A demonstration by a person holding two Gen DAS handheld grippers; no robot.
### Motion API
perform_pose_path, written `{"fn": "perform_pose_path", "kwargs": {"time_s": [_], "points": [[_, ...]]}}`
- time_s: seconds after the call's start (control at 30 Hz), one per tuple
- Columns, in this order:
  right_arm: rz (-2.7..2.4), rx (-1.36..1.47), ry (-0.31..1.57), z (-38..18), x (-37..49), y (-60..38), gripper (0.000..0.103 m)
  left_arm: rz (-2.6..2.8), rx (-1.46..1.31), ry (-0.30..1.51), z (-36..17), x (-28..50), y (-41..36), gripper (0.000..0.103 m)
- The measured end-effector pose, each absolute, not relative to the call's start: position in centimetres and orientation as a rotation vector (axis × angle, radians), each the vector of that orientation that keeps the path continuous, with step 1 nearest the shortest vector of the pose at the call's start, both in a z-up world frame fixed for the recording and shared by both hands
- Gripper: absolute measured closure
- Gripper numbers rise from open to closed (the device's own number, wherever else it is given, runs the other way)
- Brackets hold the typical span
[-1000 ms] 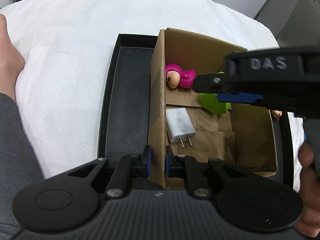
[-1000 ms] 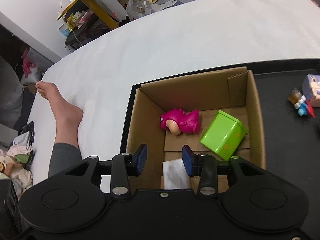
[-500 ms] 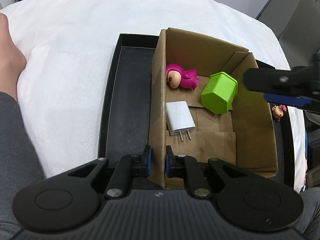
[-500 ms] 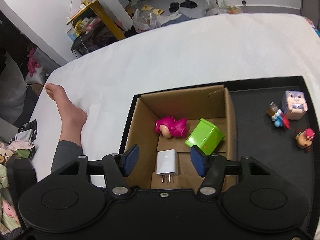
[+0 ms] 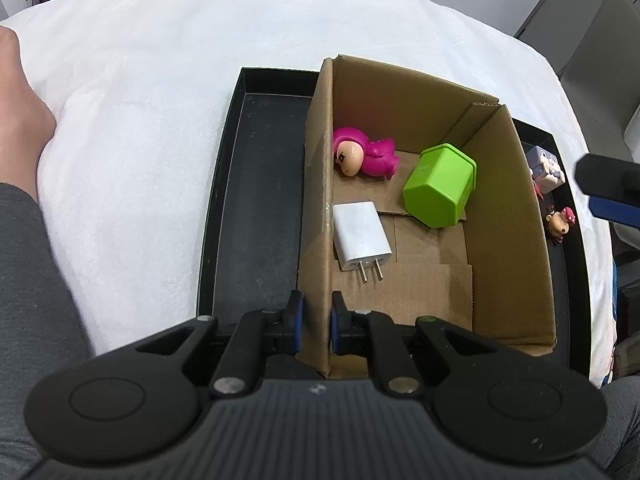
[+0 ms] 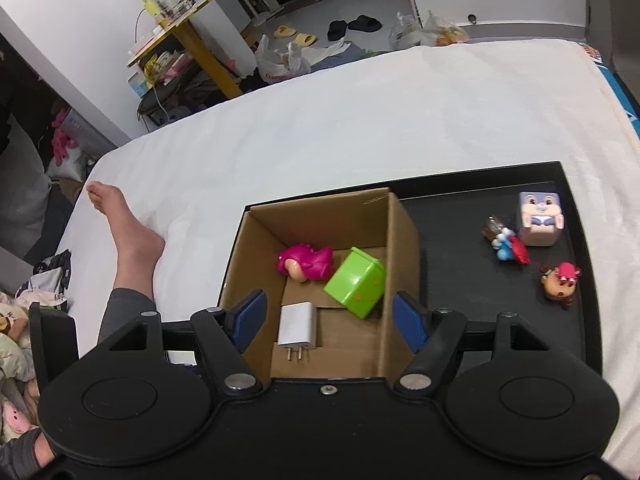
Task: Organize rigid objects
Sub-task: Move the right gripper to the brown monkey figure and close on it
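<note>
The left tool (image 5: 317, 322) is clamped on the near left wall of the brown cardboard box (image 5: 320, 184), which stands in the black tray (image 6: 452, 280) on the bed. The right tool (image 6: 328, 318) is opening above the box, with nothing held. Next it should probably reach right for the three small toys (image 6: 560, 280).

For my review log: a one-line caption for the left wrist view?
Left tongs clamp the box wall; doll, green cup and charger lie inside.
</note>
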State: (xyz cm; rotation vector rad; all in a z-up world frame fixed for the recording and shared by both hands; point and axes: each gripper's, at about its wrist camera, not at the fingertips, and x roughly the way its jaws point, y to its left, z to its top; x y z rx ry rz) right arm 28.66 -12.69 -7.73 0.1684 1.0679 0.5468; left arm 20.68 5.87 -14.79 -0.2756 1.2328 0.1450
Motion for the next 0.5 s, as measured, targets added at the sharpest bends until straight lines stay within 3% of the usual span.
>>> {"fn": "perform_pose_path", "kwargs": {"time_s": [0.2,0.5], "points": [[0.521,0.161,1.034,-7.7,28.6,-14.6,0.022,0.147,-0.271,1.233,-14.7,20.7,5.9,0.091],[0.476,0.198,1.009,-8.5,29.0,-17.6,0.021,0.150,-0.259,1.234,-14.7,20.7,5.6,0.092]]}}
